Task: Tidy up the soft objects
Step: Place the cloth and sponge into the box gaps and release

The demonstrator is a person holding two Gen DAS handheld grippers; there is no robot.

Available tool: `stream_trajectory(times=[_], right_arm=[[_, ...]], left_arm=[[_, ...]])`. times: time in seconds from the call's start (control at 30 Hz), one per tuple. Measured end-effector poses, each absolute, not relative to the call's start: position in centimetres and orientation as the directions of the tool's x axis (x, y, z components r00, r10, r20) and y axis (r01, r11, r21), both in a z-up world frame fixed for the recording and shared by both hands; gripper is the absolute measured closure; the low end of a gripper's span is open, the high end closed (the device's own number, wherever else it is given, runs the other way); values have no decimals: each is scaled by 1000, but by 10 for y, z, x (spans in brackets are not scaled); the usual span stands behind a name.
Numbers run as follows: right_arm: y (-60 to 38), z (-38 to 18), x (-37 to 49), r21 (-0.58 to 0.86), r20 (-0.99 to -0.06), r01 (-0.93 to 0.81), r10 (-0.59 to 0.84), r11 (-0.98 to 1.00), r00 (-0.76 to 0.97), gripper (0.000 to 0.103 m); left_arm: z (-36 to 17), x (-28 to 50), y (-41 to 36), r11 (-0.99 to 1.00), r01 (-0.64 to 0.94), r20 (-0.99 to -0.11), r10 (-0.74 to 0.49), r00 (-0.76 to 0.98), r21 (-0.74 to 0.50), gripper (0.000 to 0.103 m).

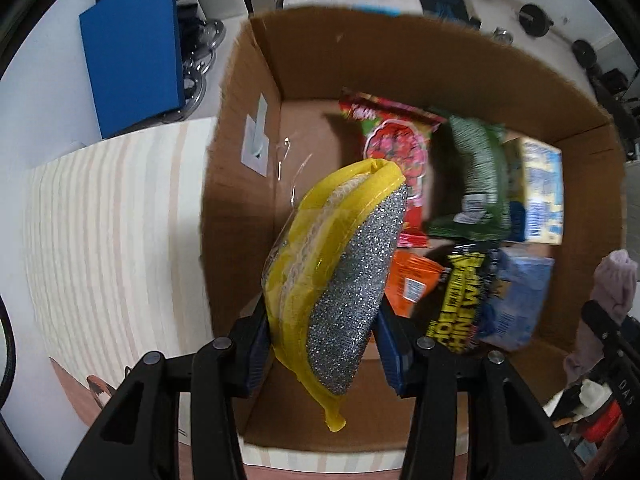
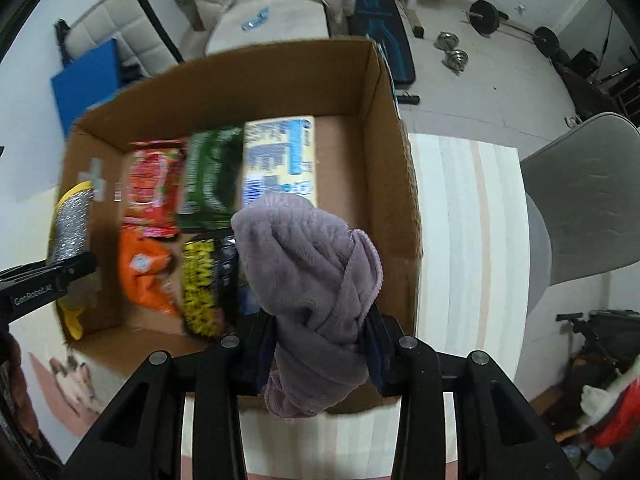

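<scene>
Left wrist view: the left gripper has its jaws clamped on a packaged scouring sponge, yellow wrap on one side and silver glitter mesh on the other, held at the frame's centre over the left part of an open cardboard box. Inside the box, to the right of centre, lie a red snack bag, a green bag, an orange bag and a yellow-and-black bag. At the right edge the purple cloth peeks in.

Right wrist view: the right gripper has its jaws pressed tight on a bundled purple cloth, centre frame, above the box's near wall. The box sits on a striped tablecloth. At the left edge the left gripper holds the sponge over the box's left wall.
</scene>
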State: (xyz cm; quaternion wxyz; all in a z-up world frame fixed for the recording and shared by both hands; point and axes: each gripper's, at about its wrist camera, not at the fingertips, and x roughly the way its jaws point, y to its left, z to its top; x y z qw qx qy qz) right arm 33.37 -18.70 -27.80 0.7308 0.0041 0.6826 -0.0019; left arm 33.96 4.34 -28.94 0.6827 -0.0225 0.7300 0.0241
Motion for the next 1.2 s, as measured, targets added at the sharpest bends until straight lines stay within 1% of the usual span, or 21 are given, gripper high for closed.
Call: stream_trajectory(times=[0.07, 0.13, 0.17, 0.2, 0.23, 0.27, 0.33, 0.4, 0.47, 0.5, 0.53, 0.6, 0.83, 1.2], right_arm=[[-188, -289, 340, -18, -999, 12, -19, 1000, 51, 63], [-191, -294, 342, -35, -999, 16, -35, 999, 29, 62], [-192, -296, 342, -35, -999, 18, -35, 999, 20, 57], [-193, -300, 344, -38, -999, 20, -38, 999, 7, 46], [-193, -305, 346, -38, -999, 27, -38, 999, -1, 40], [-193, -305, 347, -27, -1000, 28, -27, 999, -1, 37], [-192, -306, 347, -22, -1000, 26, -21, 999, -5, 34], [-192, -301, 347, -23, -1000, 23, -24, 999, 5, 26], [-191, -298, 346, -15, -1000, 25, -16, 1000, 10, 22], [-190, -296, 346, -11, -1000, 25, -11, 1000, 13, 22], [-189, -293, 345, -6, -1000, 23, -6, 1000, 16, 20], [-188, -288, 342, 6, -1000, 23, 5, 1000, 24, 1], [-178, -277, 325, 1, -998, 3, 1, 1000, 70, 0], [-178, -261, 301, -7, -992, -4, -6, 1000, 128, 0]], left_arm=[[-299, 341, 43, 998, -58, -996, 7, -92, 12, 55], [-303, 340, 44, 998, -67, -995, -21, -99, -14, 54], [-304, 340, 44, 997, -71, -994, -33, -100, -26, 53], [-304, 339, 44, 997, -71, -994, -37, -101, -30, 51], [-303, 338, 45, 997, -70, -995, -39, -97, -32, 43], [-302, 338, 46, 997, -73, -995, -44, -87, -37, 34], [-297, 336, 48, 995, -87, -997, -58, -60, -52, 27], [-292, 335, 49, 993, -97, -996, -76, -46, -72, 19], [-287, 330, 48, 992, -98, -997, -78, -26, -75, 6], [-284, 328, 48, 993, -99, -997, -69, -16, -67, 4], [-281, 325, 48, 993, -103, -998, -63, 1, -63, 4], [-277, 319, 46, 993, -104, -998, -55, 25, -58, 3], [-252, 300, 36, 995, -89, -993, -31, 115, -41, 3], [-218, 279, 34, 995, -94, -978, 3, 208, -17, 3]])
